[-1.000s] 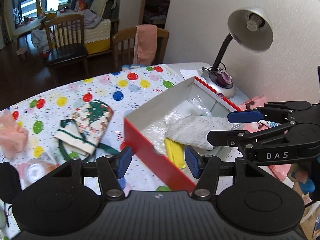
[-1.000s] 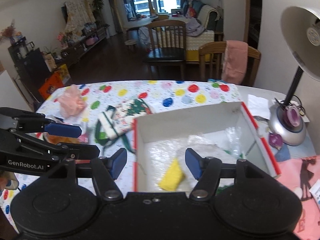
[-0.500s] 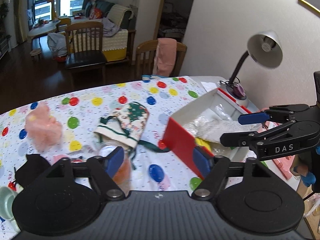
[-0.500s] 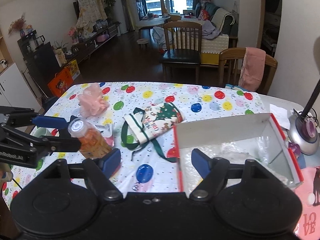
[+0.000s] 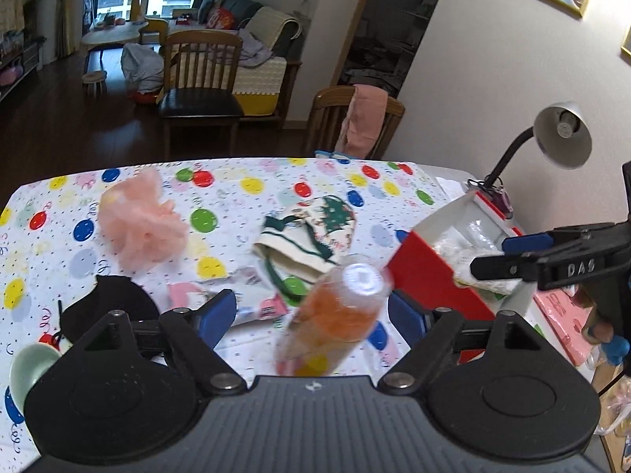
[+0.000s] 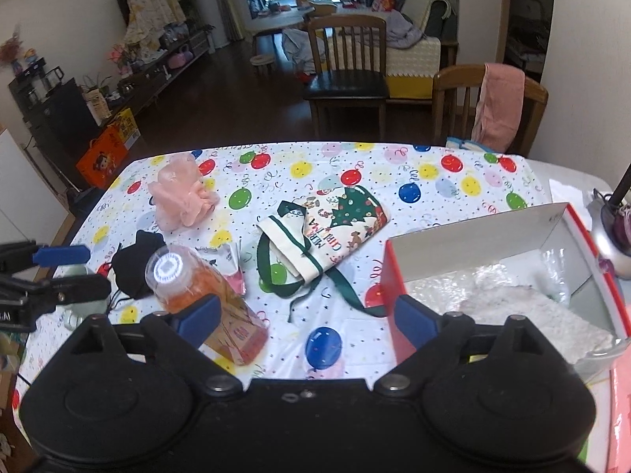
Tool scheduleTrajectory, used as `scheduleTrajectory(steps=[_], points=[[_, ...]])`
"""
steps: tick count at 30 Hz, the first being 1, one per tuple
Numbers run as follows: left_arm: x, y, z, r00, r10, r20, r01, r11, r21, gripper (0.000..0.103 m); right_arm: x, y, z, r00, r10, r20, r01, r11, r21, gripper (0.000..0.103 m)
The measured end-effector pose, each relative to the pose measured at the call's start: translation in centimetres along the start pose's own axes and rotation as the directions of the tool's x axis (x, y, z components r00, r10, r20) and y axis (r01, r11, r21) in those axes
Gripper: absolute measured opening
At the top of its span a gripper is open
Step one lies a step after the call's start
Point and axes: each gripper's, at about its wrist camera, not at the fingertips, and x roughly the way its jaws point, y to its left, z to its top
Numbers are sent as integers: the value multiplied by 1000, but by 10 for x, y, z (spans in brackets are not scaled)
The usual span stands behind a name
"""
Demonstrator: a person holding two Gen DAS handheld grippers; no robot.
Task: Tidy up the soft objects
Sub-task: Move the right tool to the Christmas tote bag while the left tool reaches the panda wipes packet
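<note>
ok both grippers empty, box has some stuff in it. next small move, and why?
Probably ease the left gripper on toward the pink pouf and close on it. Its jaws have just been opening, nothing gripped; the bottle between them isn't soft. The pouf, Christmas bag and black cloth lie outside the box.

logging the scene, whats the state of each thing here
left gripper: open, empty, jaws just widened
right gripper: open, empty, jaws just widened
red and white cardboard box: open, holds white fluffy cloth
clear orange-filled bottle: capped, tilted
christmas-print drawstring pouch: flat on table
</note>
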Motion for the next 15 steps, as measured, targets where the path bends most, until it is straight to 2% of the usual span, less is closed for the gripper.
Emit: scheduleTrajectory(steps=[2,4,10,15], points=[[2,12,-2,1000,5,0,-5,1000,3,89,7,5,5,1000,-6,-11,6,1000,15,99],[5,22,-4,1000,12,1,-12,1000,11,99,14,10,12,1000,-19,-17,19,1000,25,99],[27,47,-8,999,49,6,-49,998,38,100,41,20,36,998,-55,-41,57,998,39,100],[54,64,-7,998,15,-55,-13,999,46,100,71,18,56,995,-60,-74,66,995,73,101]])
